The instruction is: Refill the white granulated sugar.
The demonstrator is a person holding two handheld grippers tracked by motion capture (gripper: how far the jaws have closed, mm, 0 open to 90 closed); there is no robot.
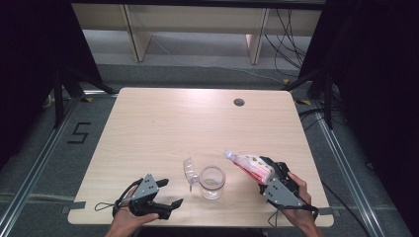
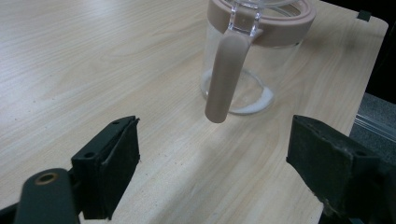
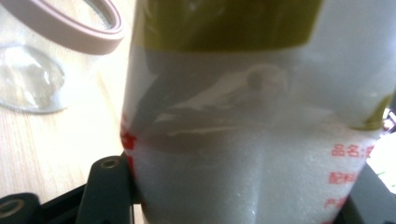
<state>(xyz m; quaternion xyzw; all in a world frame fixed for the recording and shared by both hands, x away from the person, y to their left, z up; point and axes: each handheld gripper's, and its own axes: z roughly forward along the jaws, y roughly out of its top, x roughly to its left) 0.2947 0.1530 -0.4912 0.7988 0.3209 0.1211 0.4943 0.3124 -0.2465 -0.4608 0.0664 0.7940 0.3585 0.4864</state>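
Plastic bag of white granules point(image 1: 252, 168) is clamped in my right gripper point(image 1: 273, 178), tilted toward the clear glass jar point(image 1: 212, 181) mid-table; its pink-rimmed lid point(image 1: 189, 171) hangs open. My left gripper point(image 1: 165, 197) rests nearby, jaws spread and empty.

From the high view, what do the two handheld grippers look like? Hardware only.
Both are black, two-jawed. The left gripper and right gripper each carry a grey three-cornered plate with small holes on top, and a thin black cable loops from each. In the left gripper view the jaw pads are flat, matte black blocks. The forearms show no sleeves.
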